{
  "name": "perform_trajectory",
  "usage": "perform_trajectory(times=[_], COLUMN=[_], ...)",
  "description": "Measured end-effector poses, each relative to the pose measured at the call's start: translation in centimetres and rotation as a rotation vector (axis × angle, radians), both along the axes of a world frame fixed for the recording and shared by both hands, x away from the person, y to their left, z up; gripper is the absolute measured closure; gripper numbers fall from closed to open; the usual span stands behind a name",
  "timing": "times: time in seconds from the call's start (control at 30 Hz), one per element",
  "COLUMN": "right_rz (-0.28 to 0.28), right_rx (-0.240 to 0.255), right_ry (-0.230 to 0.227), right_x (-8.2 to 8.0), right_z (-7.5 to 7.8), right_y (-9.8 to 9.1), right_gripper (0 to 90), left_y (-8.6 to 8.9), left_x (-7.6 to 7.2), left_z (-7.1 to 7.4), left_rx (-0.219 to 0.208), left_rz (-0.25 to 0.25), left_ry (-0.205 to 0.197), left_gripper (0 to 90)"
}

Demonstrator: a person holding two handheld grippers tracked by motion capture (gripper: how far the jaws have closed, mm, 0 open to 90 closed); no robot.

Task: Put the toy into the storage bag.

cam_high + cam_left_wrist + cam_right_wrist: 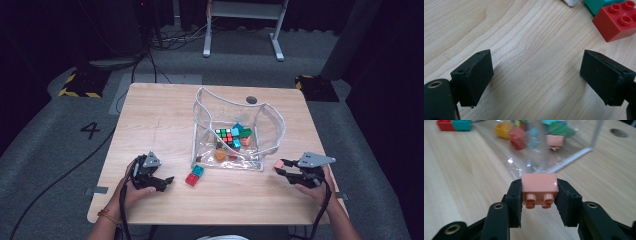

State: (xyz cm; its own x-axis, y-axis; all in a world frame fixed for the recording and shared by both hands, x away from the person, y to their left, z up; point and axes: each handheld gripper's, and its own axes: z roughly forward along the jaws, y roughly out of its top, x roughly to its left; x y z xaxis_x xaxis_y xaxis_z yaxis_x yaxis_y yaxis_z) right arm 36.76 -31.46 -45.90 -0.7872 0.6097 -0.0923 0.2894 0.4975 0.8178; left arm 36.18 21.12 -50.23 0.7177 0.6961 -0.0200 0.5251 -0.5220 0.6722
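We hold a pink brick [539,186] pinched in the right gripper [539,202], near the counter's right edge, outside the clear bag [270,125]. The left gripper [536,75] rests with jaws spread; we judge the red brick [191,179] and teal brick [198,170] remain to bag.

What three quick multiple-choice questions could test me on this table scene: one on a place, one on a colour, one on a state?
1. Where do the red brick and teal brick lie?
A. inside the clear bag
B. on the table just outside the bag
C. on the floor

2. What colour is the brick in the right gripper?
A. pink
B. green
C. yellow

3. How does the left gripper stand?
A. shut on a cube
B. shut on the red brick
C. open, holding nothing

Answers: 1 B, both sit on bare wood before the bag's front edge. 2 A, a pink studded brick is clamped between the black jaws. 3 C, only table shows between its wide-apart jaws.
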Motion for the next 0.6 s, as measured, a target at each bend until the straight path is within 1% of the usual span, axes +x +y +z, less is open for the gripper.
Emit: perform_trajectory(times=[0.1,0.17,0.2,0.27,0.33,0.4,0.43,0.47,0.5,0.6], right_rz=[-0.044,-0.064,-0.075,-0.097,-0.108,-0.121,-0.122,-0.122,-0.132,-0.141], right_rx=[0.014,0.008,0.017,0.016,0.029,0.038,0.046,0.04,0.03,0.032], right_ry=[-0.017,-0.027,-0.036,-0.051,-0.057,-0.073,-0.074,-0.078,-0.092,-0.112], right_x=[0.9,1.4,1.6,2.3,3.0,3.5,3.9,4.1,4.5,5.2], right_z=[1.1,1.8,2.1,2.9,3.7,4.4,5.0,5.4,6.0,7.6], right_y=[-1.4,-1.9,-2.1,-2.5,-2.7,-2.8,-2.8,-2.8,-2.6,-2.4], right_gripper=[58.9,58.9,59.0,58.9,58.9,58.9,58.9,58.9,58.9,58.9], left_y=[0.0,0.0,0.0,0.0,0.0,0.0,0.0,0.0,0.0,0.0], left_x=[0.0,0.0,0.0,0.0,0.0,0.0,0.0,0.0,0.0,0.0], left_z=[0.0,0.0,0.0,0.0,0.0,0.0,0.0,0.0,0.0,0.0], left_rx=[0.0,0.0,0.0,0.0,0.0,0.0,0.0,0.0,0.0,0.0], left_rz=[-0.001,-0.001,0.0,-0.001,0.0,-0.001,-0.001,-0.001,0.0,-0.001], left_ry=[0.001,0.0,0.0,0.001,0.002,0.0,0.001,0.0,0.002,0.001], left_gripper=[11.6,11.6,11.6,11.6,11.6,11.6,11.6,11.6,11.5,11.6])
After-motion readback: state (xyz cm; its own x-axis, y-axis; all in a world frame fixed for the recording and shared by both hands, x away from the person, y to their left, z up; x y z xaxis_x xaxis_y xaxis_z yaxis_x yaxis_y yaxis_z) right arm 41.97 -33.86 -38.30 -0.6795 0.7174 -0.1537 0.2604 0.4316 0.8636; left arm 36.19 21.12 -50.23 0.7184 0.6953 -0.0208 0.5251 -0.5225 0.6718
